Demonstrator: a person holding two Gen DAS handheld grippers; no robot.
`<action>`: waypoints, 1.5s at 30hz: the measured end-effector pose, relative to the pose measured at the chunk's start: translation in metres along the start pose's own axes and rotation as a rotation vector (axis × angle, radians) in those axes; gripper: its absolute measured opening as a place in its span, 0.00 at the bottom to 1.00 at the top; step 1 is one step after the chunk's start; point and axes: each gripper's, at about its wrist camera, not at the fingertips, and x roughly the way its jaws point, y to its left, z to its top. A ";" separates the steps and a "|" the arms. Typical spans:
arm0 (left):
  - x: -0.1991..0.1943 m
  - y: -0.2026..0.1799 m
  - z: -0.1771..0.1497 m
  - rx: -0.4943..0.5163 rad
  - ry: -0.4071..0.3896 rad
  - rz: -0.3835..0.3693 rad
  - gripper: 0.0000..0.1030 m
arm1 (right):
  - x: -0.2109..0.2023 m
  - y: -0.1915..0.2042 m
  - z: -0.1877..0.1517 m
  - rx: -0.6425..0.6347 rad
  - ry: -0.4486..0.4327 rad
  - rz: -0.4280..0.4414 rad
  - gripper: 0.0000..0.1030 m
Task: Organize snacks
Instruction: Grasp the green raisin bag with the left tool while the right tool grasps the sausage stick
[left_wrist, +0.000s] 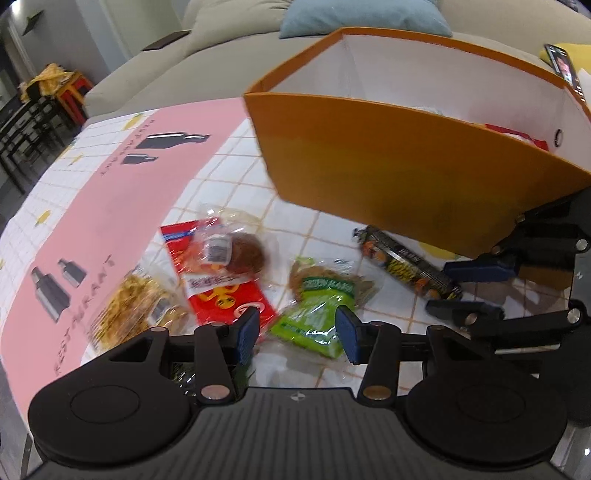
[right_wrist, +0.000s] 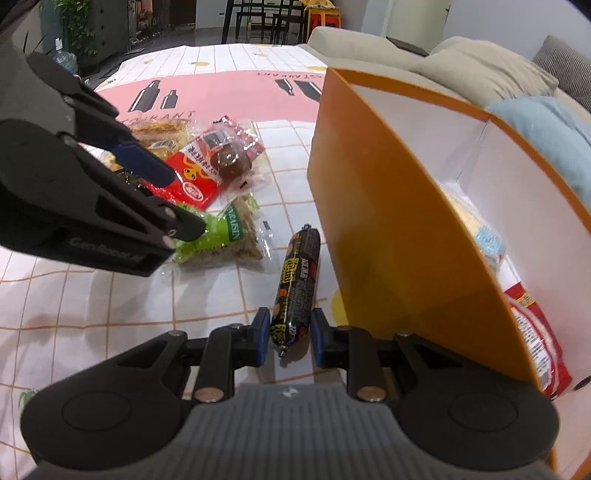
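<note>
Loose snacks lie on the tablecloth (left_wrist: 229, 162) beside an orange box (left_wrist: 406, 166). My left gripper (left_wrist: 297, 332) hovers open over a green raisin pack (left_wrist: 317, 314), its pads clear of it. Left of that lie a red pack (left_wrist: 221, 291), a wrapped brown cake (left_wrist: 243, 254) on top of it, and a yellow noodle snack (left_wrist: 129, 306). My right gripper (right_wrist: 290, 336) is shut on the near end of a black sausage stick (right_wrist: 297, 280), which lies on the cloth by the orange box (right_wrist: 388, 240). The left gripper (right_wrist: 181, 199) shows above the green raisin pack (right_wrist: 221, 236).
The box holds a red pack (right_wrist: 535, 332) and paler packs (right_wrist: 487, 240). A beige sofa (left_wrist: 221, 55) with a blue cushion (left_wrist: 362, 18) stands behind the table. A phone (left_wrist: 565, 70) lies past the box. Dark chairs (right_wrist: 266, 22) stand at the far end.
</note>
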 end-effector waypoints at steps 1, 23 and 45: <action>0.001 -0.002 0.002 0.014 0.002 -0.016 0.56 | -0.001 -0.001 -0.001 0.007 -0.004 0.010 0.21; 0.029 -0.006 0.003 -0.178 0.106 -0.044 0.54 | 0.008 -0.005 -0.002 0.003 -0.018 0.096 0.26; -0.042 -0.036 -0.074 -0.713 0.263 0.157 0.48 | -0.024 -0.001 -0.025 -0.077 0.122 0.270 0.30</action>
